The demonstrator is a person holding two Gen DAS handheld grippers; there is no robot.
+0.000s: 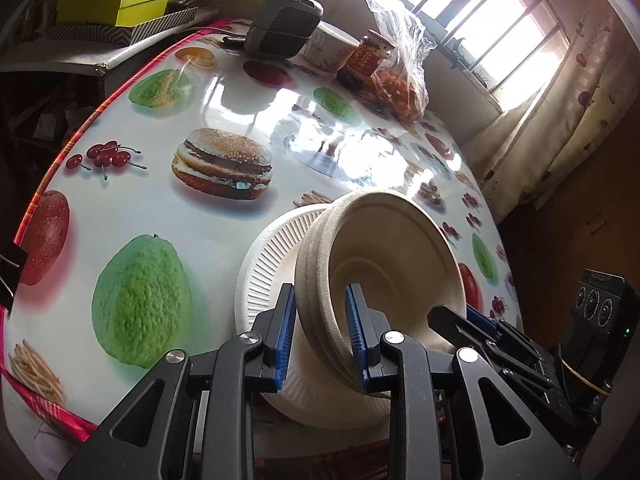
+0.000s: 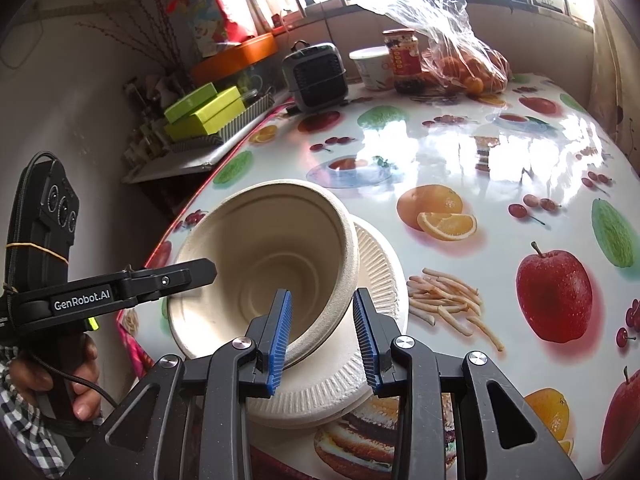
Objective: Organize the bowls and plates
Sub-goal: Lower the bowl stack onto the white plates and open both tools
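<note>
Left wrist view first: left claw [image 1: 322, 330] is clenched on the rim of the bowls [image 1: 384, 256], one blue pad outside the stack, one inside. The bowls sit low centre of frame, tipped steeply, open side toward the right, leaning over the plates [image 1: 264, 264] beneath. Right wrist view: right claw [image 2: 322, 334] straddles the opposite rim, its left pad [image 2: 279, 334] inside and touching, the right one standing apart from the wall — so released, not gripping yet, by my read. Trouble spots: these look like several nested bowls, and a one-sided pinch could peel them apart or let the outer ones slide off. The tilt could also drag the plates toward the table [image 2: 500, 168] edge at lower left, which is close.
</note>
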